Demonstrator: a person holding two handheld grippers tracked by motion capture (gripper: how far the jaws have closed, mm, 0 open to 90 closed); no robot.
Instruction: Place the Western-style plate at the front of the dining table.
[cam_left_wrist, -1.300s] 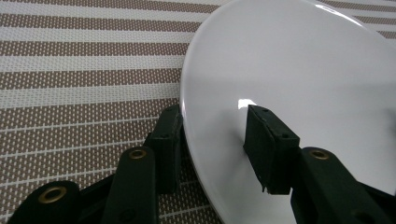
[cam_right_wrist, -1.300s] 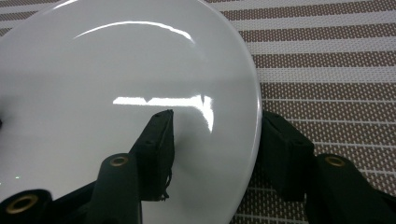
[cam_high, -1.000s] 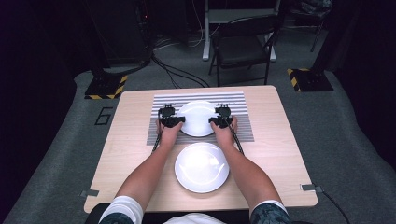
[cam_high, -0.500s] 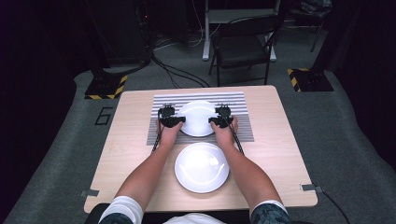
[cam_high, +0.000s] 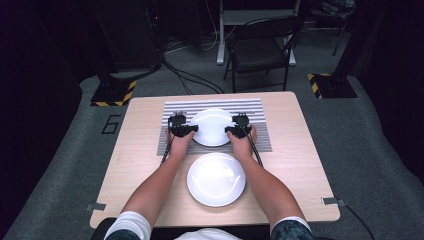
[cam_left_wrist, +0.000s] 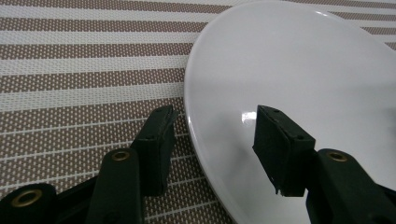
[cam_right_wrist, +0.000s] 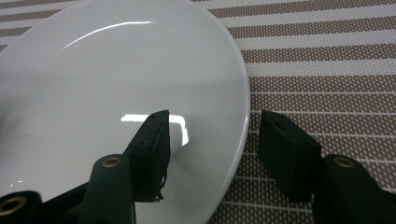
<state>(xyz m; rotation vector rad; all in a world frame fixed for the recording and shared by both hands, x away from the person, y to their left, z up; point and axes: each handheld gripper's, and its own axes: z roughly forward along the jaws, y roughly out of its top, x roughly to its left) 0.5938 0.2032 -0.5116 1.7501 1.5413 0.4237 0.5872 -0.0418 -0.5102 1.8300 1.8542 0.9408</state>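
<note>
A white plate (cam_high: 212, 127) lies on a striped placemat (cam_high: 250, 107) at the middle of the table. My left gripper (cam_high: 187, 130) is at the plate's left rim and my right gripper (cam_high: 234, 130) at its right rim. In the left gripper view the jaws (cam_left_wrist: 215, 114) straddle the rim of the plate (cam_left_wrist: 303, 70), one over the plate and one over the mat (cam_left_wrist: 84, 70), with gaps on both sides. The right gripper (cam_right_wrist: 215, 116) straddles the plate's (cam_right_wrist: 116, 84) other rim the same way. Both pairs of jaws have just been opening, and the pads do not press on the rim.
A second white plate (cam_high: 216, 179) sits on the bare wood (cam_high: 300, 165) nearer the person, between the two forearms. Beyond the table stand a black folding chair (cam_high: 260, 50) and stand bases with yellow-black tape (cam_high: 112, 94).
</note>
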